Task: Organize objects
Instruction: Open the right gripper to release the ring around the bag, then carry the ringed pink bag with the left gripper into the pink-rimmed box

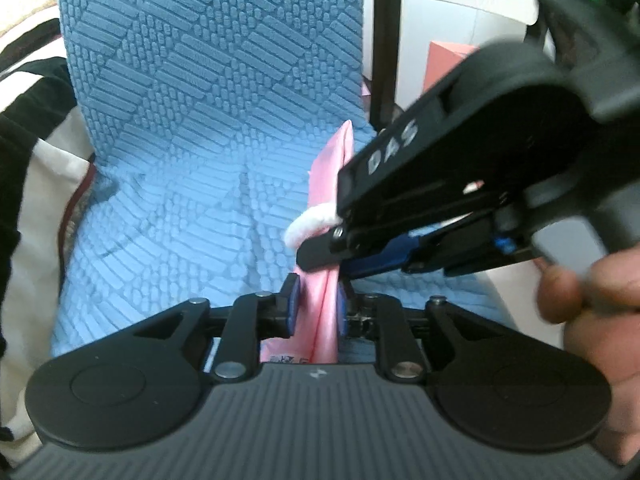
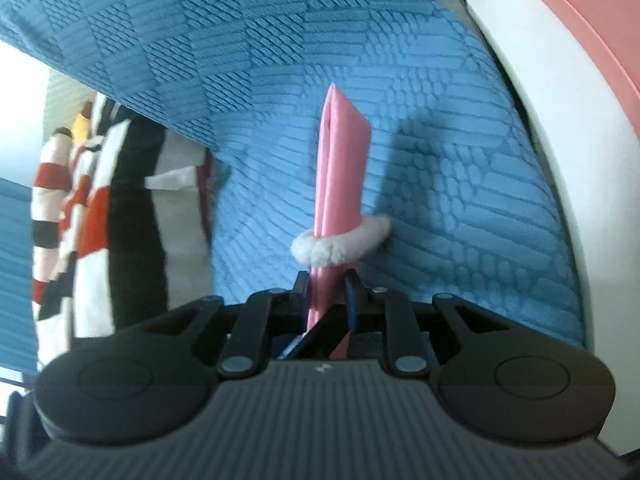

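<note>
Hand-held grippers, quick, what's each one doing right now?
Left hand-held gripper: nearly closed around the folded pink packet; pad contact cannot be told.
Right hand-held gripper: closed on the same packet, below the white fuzzy band.

Home setting, blue textured cover (image 1: 192,128) over a cushioned seat (sofa or chair), striped clothing (image 2: 92,200) alongside

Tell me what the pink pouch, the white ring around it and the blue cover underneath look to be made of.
Pink pouch: smooth, satiny fabric or plastic film, going by its sheen and sharp folds.
White ring: fuzzy, looks like terry or chenille, probably a hair tie.
Blue cover: matte stretch fabric with a raised ribbed pattern.
</note>
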`<state>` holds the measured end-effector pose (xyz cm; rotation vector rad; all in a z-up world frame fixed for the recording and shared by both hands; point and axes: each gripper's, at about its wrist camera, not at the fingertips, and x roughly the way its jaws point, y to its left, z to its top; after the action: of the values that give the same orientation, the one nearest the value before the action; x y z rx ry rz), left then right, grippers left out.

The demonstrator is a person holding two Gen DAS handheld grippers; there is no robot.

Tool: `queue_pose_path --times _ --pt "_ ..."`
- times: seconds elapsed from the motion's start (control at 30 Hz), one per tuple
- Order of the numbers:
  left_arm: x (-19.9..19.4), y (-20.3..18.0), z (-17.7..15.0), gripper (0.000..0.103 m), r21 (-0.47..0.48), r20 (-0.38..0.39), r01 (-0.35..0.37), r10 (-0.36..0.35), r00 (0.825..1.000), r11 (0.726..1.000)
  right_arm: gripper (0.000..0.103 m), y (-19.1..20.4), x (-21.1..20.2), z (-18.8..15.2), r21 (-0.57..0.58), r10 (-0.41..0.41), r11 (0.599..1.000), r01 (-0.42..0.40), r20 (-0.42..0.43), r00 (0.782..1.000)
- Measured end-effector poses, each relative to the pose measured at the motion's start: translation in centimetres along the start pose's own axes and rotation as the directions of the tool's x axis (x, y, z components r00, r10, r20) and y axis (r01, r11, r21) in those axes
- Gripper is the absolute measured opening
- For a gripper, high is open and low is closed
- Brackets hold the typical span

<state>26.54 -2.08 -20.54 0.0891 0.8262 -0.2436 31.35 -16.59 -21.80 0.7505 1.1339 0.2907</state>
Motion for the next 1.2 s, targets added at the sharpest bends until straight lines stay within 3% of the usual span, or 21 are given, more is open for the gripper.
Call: queue_pose_path --times 0.17,0.4,0.67,0.83,1.07,1.2 --pt "-0.4 0.3 0.0 0.031 -0.04 -0.015 0.063 -0.064 0.998 0.997 0.015 -1.1 0.5 -0.2 0.056 -0.018 0.998 0.018 0.012 1.0" --pt "-2.2 2.2 0.4 0.032 -0.139 0.011 0.114 -0.113 0.994 0.984 0.013 -0.6 -0.8 -0.3 0.001 -0.062 0.998 0.062 0.068 0.996" --pt "-4.6 4.2 0.8 0.033 -0.212 0.031 0.124 -0.121 0.992 0.969 0.012 2.1 -3.5 -1.3 -0.161 -0.138 0.974 0.158 0.129 0.982" --pt "-7.3 3.5 0.9 0.034 -0.221 0.024 0.122 -0.119 0.993 0.968 0.012 4.5 -6.0 -3.2 -0.29 -0.179 0.932 0.218 0.154 0.972" --pt "-10.7 3.5 1.1 0.034 -0.329 0.026 0.131 -0.13 0.991 0.935 0.012 4.8 -9.8 -4.8 -0.299 -0.197 0.925 0.237 0.156 0.968" --pt "-13.0 3.1 2.1 0.034 -0.334 0.029 0.104 -0.1 0.995 0.937 0.012 5.3 -12.6 -5.2 -0.303 -0.204 0.92 0.25 0.175 0.963"
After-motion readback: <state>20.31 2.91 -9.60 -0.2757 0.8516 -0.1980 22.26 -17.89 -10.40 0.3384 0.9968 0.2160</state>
